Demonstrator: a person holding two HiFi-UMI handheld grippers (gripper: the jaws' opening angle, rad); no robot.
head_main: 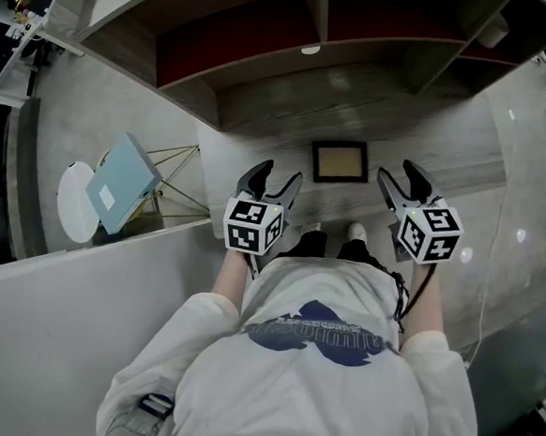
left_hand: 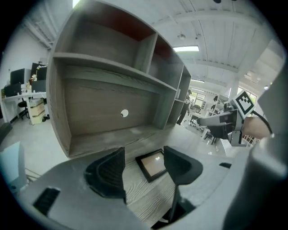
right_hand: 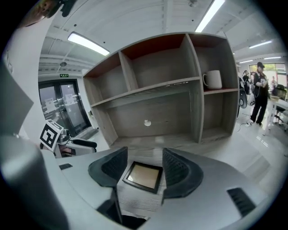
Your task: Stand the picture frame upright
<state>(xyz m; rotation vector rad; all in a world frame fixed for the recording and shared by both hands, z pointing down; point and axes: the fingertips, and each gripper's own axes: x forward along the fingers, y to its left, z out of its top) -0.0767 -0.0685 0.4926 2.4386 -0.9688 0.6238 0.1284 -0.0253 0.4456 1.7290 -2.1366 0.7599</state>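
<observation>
Two empty tools, left tool (head_main: 277, 179) and right tool (head_main: 398, 178), gape wide near the flat picture frame (head_main: 340, 161): likely light, stiff, glass-fronted; grip its rim.

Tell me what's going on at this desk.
A person stands at a desk with a wooden shelf unit on it, holding a gripper in each hand. The picture frame lies flat on the desk, face up, just ahead of both grippers. The left gripper and the right gripper are both open and empty, pointed toward the frame from either side without touching it. The frame has not yet been stood upright.
</observation>
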